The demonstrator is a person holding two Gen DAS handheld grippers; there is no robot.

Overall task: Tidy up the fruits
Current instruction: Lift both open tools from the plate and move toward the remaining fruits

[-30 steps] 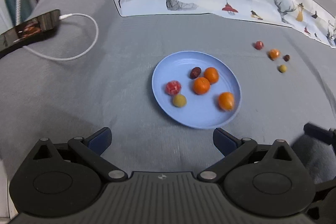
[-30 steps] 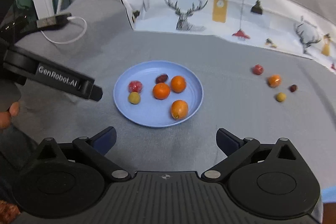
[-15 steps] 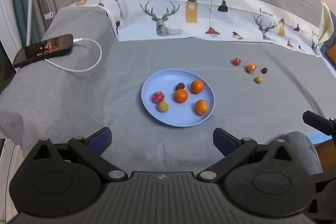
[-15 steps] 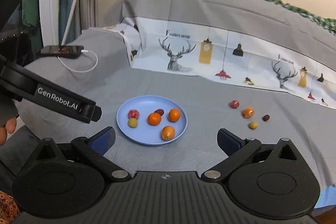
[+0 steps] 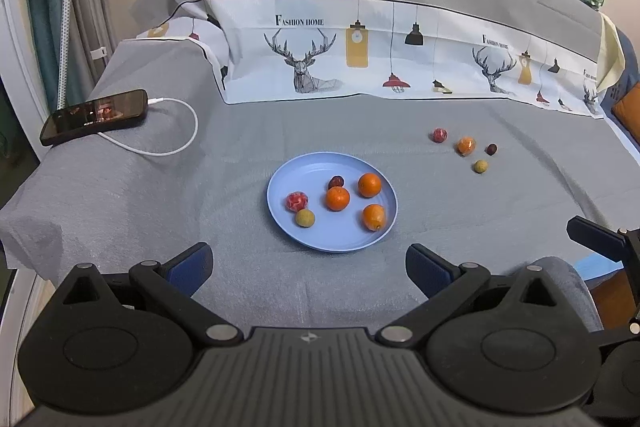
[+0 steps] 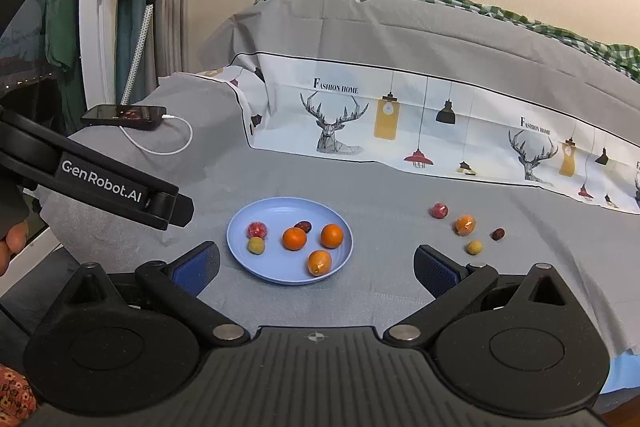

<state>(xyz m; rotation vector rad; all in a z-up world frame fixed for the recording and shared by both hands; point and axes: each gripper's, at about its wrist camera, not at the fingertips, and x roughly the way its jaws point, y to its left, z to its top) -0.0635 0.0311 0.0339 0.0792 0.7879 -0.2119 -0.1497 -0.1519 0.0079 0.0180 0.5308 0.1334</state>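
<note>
A blue plate (image 5: 344,245) (image 6: 240,227) sits on the grey bed cover and holds three oranges, a red fruit, a dark fruit and a yellow-green fruit. To its right on the cover lie a red fruit (image 5: 439,135) (image 6: 439,210), a wrapped orange (image 5: 466,145) (image 6: 464,225), a dark fruit (image 5: 491,149) (image 6: 498,234) and a yellow-green fruit (image 5: 481,166) (image 6: 474,247). My left gripper (image 5: 308,263) is open and empty, well short of the plate. My right gripper (image 6: 316,263) is open and empty, also held back from the plate.
A phone (image 5: 94,117) on a white charging cable (image 5: 176,143) lies at the bed's left edge. A printed pillow (image 5: 380,59) runs along the back. The left gripper's body (image 6: 100,183) crosses the left of the right wrist view. The bed edge drops off at right.
Both grippers have pulled back and up from the plate, so the plate and fruits look smaller and more of the bed shows. No fruit has moved.
</note>
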